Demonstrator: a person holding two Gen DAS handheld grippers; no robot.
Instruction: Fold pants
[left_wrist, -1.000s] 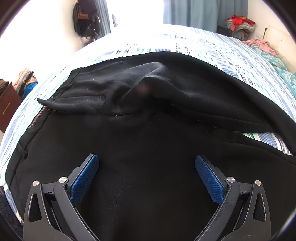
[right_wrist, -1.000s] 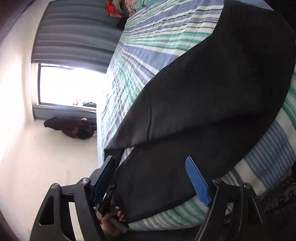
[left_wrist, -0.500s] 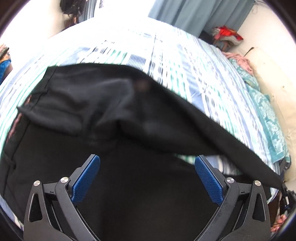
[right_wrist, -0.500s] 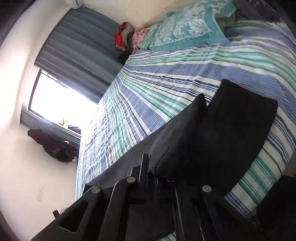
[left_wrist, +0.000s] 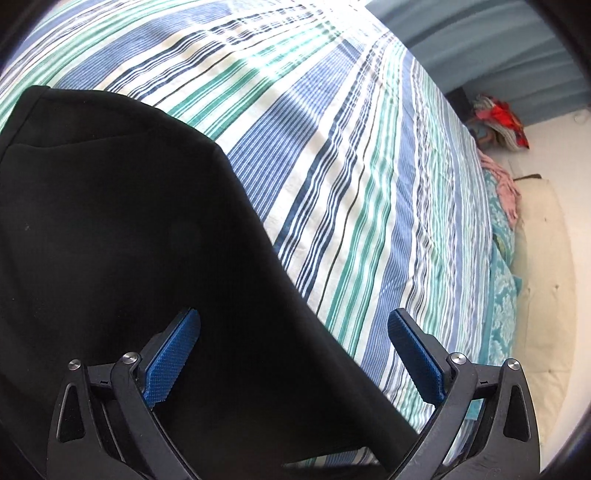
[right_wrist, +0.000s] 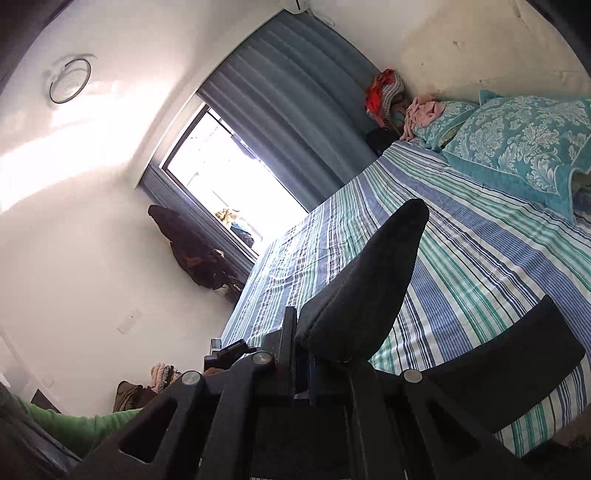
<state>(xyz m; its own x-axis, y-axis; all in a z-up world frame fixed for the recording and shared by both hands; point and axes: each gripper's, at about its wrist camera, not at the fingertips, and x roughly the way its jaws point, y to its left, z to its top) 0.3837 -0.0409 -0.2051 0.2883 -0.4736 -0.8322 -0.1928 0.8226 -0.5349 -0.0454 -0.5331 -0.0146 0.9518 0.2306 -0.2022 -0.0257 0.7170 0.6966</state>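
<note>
We see the black pants (left_wrist: 122, 236) spread over the near left part of the striped bedsheet (left_wrist: 369, 192) in the left wrist view, their edge running diagonally from the far left down toward the near right. Our left gripper (left_wrist: 293, 354) hangs above that dark cloth with its jaws spread wide; the blue pads (left_wrist: 171, 360) stand well apart and nothing is caught between them. The left pad sits over the pants, the right one over the stripes of the sheet just beside the cloth's edge.

In the right wrist view our right gripper (right_wrist: 314, 373) has its jaws pressed together on a fold of the pants (right_wrist: 369, 291), and the pinched cloth rises from the jaws as a tall ridge pointing away from us, lifted off the sheet. Another dark part of the garment (right_wrist: 517, 354) lies on the near right of the bedsheet (right_wrist: 480, 258), by the mattress edge.

Further off we see teal patterned pillows (right_wrist: 517, 140) at the far right, a heap of red and pink clothes (right_wrist: 384, 92) beside them in the corner, a grey-blue curtain (right_wrist: 295, 110) next to a bright window (right_wrist: 229, 184), and a dark garment (right_wrist: 192, 251) hanging on the wall to the left of it. A green sleeve (right_wrist: 74, 424) shows at the near left
</note>
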